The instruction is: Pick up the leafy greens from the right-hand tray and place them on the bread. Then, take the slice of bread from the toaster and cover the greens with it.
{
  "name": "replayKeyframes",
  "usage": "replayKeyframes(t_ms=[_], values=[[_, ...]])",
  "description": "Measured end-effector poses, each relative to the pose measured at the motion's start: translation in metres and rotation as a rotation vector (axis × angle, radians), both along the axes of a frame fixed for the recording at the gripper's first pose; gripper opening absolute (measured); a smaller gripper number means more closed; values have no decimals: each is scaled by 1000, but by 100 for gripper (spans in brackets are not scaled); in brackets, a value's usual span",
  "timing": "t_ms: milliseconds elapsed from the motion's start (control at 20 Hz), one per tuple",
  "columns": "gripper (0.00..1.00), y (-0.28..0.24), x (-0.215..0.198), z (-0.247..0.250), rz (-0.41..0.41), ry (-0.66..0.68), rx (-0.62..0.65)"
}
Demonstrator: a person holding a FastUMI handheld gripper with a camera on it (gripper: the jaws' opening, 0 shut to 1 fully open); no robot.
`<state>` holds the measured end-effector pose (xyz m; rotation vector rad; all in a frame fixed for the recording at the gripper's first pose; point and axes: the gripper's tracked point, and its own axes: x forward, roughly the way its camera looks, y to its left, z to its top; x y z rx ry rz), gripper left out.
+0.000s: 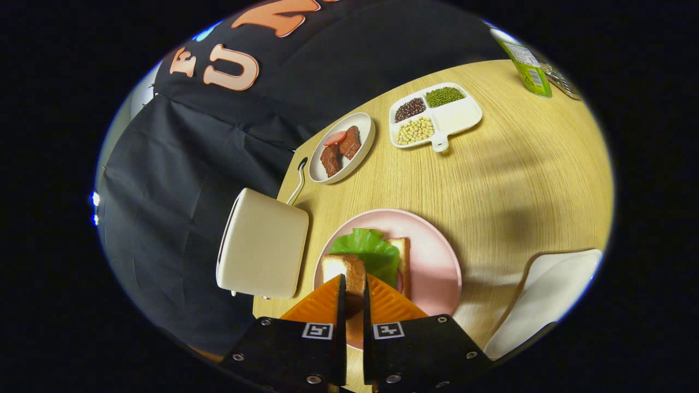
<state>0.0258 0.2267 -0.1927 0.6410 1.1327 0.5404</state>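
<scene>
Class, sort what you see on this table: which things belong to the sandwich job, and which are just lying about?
Job: gripper, shut on a bread slice; greens on the lower bread; pink plate; toaster; white tray.

Lying about: meat dish; bean tray; green bottle.

Looks like a staged kitchen table setup inside a booth, black cloth wall right behind the wooden table. You've got a toaster, a pink plate with sandwich stuff, a dish of meat, a divided tray of beans and a green bottle.
</scene>
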Motion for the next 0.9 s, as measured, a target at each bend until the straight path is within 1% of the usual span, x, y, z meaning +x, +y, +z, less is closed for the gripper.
replayKeyframes(t_ms=[50, 150, 250, 300, 450, 550, 650, 750, 800, 850, 900], values=[[14, -2, 2, -1, -7, -11, -4], [20, -10, 6, -6, -22, -57, -58], [31, -22, 13, -9, -52, -102, -140], [39, -25, 16, -7, -65, -125, -152], [47, -35, 27, 12, -120, -201, -155], [51, -48, 34, 27, -160, -279, -194], [55, -56, 35, 41, -182, -340, -228], [68, -65, 37, 58, -203, -410, -269], [75, -71, 38, 67, -218, -449, -295], [79, -75, 40, 77, -234, -493, -323], [85, -81, 40, 87, -251, -537, -354]])
